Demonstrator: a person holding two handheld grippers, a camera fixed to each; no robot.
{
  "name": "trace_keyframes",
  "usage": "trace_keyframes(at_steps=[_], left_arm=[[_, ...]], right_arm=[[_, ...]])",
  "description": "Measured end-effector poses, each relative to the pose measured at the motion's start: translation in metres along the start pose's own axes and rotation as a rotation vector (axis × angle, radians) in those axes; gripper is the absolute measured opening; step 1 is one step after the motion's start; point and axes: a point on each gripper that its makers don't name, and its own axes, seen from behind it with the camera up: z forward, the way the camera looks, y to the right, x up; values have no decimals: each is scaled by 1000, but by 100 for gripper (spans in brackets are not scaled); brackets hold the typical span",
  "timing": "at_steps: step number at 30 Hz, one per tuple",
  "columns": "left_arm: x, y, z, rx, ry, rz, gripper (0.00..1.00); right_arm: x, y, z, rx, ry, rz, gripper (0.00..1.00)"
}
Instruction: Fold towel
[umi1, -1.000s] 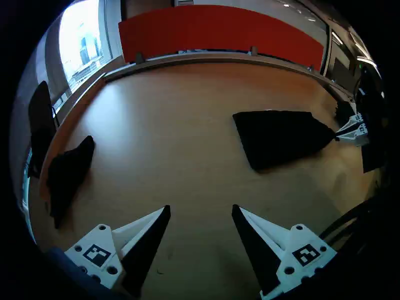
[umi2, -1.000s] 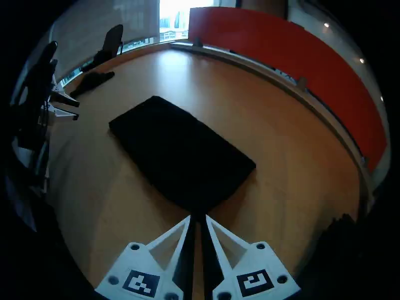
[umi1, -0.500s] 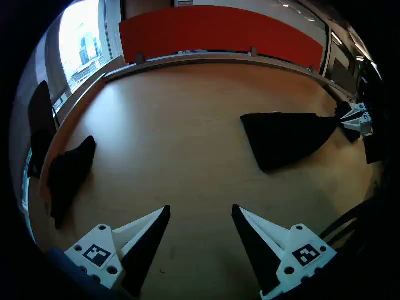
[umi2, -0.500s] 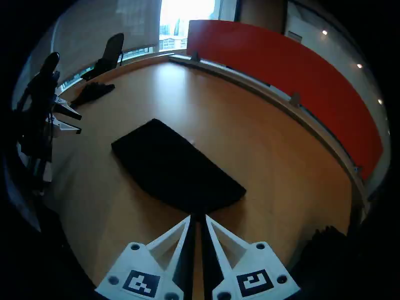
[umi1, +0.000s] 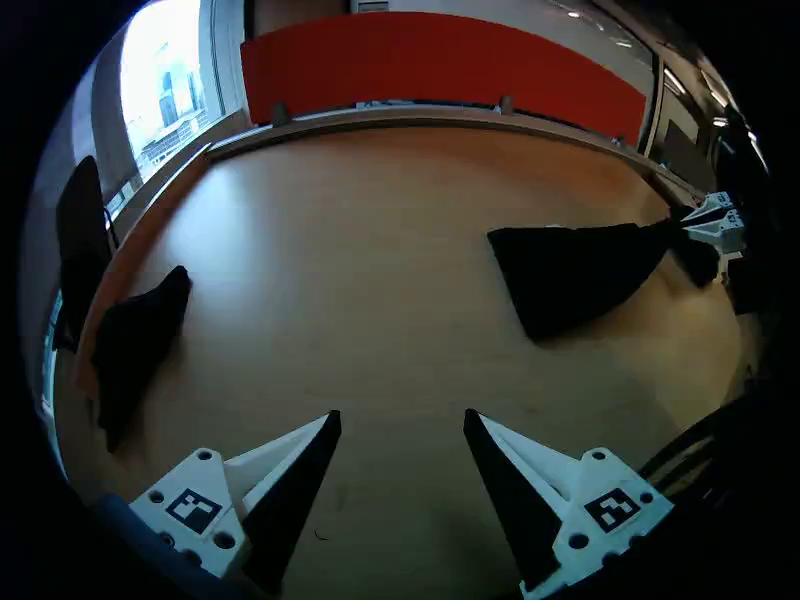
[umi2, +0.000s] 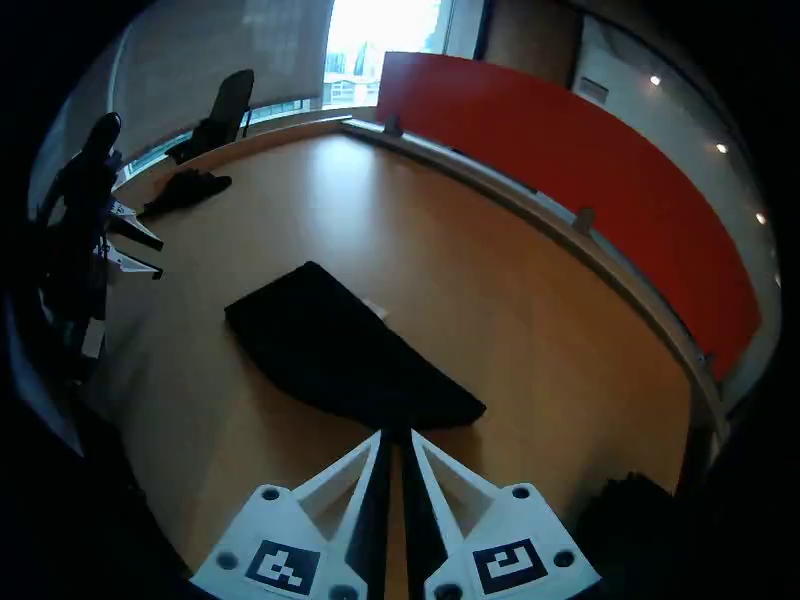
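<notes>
Pinching a corner of the black towel (umi2: 330, 350), the right claw (umi2: 403, 440) is clenched on the cloth, and the rest lies spread on the wooden counter (umi1: 350, 250). The left claw (umi1: 400, 420) hangs released over bare counter, well apart from the towel. Another dark cloth (umi1: 135, 340) lies at the far left. The fold seems under way; next, the held corner likely needs carrying across to the towel's far edge.

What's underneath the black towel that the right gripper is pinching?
The black towel lies on the wooden table, whose wood shows all around it. The right gripper pinches its near corner. Anything beneath the cloth is covered.
</notes>
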Motion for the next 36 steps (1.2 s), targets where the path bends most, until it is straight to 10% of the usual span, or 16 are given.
trace_keyframes(at_steps=[36], left_arm=[[-20, -13, -20, 43, 6, -85, 91]], right_arm=[[84, -42, 40, 121, 55, -168, 6]])
